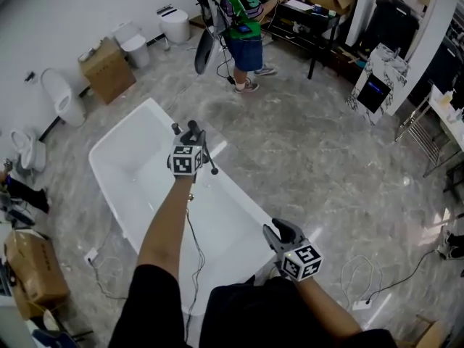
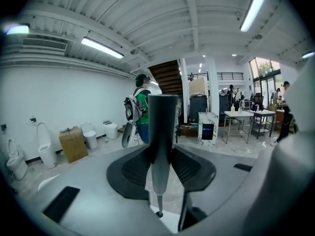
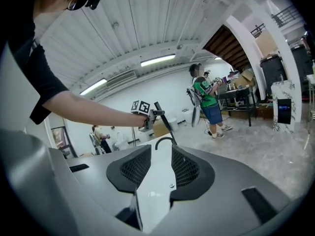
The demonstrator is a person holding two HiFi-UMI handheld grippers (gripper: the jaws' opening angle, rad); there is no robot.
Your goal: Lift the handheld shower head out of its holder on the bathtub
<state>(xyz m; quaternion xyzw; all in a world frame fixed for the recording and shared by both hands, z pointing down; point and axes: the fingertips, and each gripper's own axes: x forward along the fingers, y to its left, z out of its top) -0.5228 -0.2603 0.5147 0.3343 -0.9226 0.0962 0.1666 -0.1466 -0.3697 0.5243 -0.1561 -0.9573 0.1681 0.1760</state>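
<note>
Right gripper [image 1: 279, 232]: low at right in head view, jaws apart, nothing btwn them. Its own view [image 3: 155, 166] shows only white tub surface in the gap, w/ a dark curved spout [image 3: 165, 140] beyond.

Left gripper [image 1: 192, 131]: held out over the tub's near rim, jaws clamped on the handheld shower head [image 1: 211, 163]. Left gripper view [image 2: 160, 156] confirms both pads pressed on the shaft.

Handheld shower head [image 2: 160, 132]:
- form: slim straight stick type
- upper part dark, flat-topped
- lower part grey metal, tapering to a thin stem w/ a small knob at the end
- upright in left gripper view; tilted in right gripper view [image 3: 165, 118]
- position: in the air above the tub, lower end hanging free, touching nothing

Bathtub [image 1: 116, 158]: white, freestanding, on grey marble-look floor.

Surroundings: cardboard box [image 1: 107, 67] and toilet [image 1: 61, 96] along the wall at left; person in green top [image 1: 243, 20] standing well apart at the far end.
</note>
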